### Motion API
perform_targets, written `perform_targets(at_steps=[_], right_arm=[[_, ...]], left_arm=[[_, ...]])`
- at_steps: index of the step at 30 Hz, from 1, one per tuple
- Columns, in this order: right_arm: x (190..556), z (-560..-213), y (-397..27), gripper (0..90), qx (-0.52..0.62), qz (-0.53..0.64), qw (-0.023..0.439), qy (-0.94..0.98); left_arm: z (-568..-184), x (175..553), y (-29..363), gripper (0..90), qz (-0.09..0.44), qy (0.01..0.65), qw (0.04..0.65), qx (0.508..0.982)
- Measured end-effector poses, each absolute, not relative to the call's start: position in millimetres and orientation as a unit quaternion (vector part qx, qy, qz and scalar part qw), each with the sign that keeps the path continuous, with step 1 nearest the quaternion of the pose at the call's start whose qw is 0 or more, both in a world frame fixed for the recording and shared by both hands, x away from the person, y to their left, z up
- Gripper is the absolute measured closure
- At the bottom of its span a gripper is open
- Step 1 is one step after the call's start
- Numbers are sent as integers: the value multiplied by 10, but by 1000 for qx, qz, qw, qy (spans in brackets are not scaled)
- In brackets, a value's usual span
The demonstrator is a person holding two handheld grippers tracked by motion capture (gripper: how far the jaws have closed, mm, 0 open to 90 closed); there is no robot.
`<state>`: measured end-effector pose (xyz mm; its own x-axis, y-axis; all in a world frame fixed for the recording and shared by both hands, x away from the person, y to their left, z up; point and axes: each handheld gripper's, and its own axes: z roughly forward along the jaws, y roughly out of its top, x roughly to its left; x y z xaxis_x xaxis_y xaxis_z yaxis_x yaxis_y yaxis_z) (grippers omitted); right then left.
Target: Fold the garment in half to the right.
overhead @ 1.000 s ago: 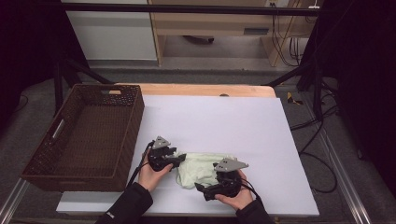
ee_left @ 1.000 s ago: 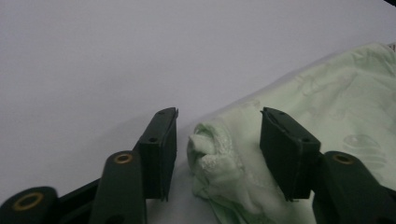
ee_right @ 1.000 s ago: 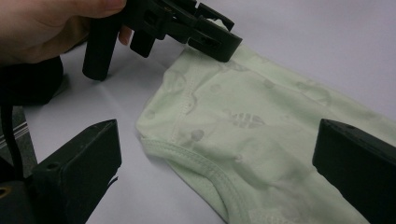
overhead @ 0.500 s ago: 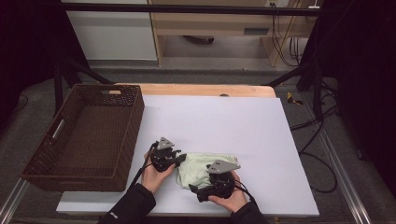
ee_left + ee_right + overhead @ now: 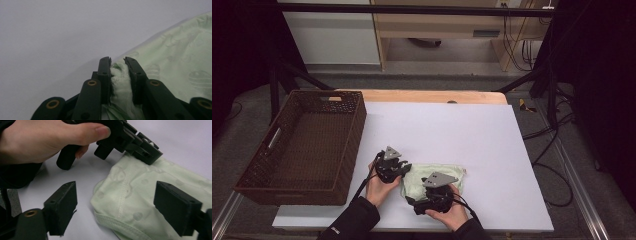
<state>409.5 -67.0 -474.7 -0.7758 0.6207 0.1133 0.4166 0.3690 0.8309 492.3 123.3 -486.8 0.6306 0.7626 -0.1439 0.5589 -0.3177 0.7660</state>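
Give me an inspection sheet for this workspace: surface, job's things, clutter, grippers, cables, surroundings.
Surface: white sheet over a wooden table.
Job's things: pale green cloth lying crumpled on the sheet near the front edge.
Clutter: brown wicker basket at the left, nothing in it.
Grippers: left gripper shut on a bunched edge of the cloth, its jaws just closing; right gripper open, cloth hem between the fingers, untouched, jaws just narrowing.
Cables: black cable trails from the left gripper; loose leads on the floor at right.
Surroundings: dark room, white cabinet behind.
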Motion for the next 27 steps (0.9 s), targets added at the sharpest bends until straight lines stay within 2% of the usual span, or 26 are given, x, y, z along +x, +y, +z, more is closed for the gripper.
perform_targets(at_steps=[14, 19, 27], right_arm=[[4099, -4790, -434, 417, 300, 428, 117, 845], [4108, -4807, -373, 520, 297, 413, 125, 852], [4107, -4842, -301, 586, 291, 392, 139, 862]], left_arm=[[-4868, 4922, 1230, 750, 125, 410, 412, 804], [-4868, 4923, 1229, 751, 126, 410, 412, 804], [-4867, 4925, 1232, 752, 123, 412, 413, 803]])
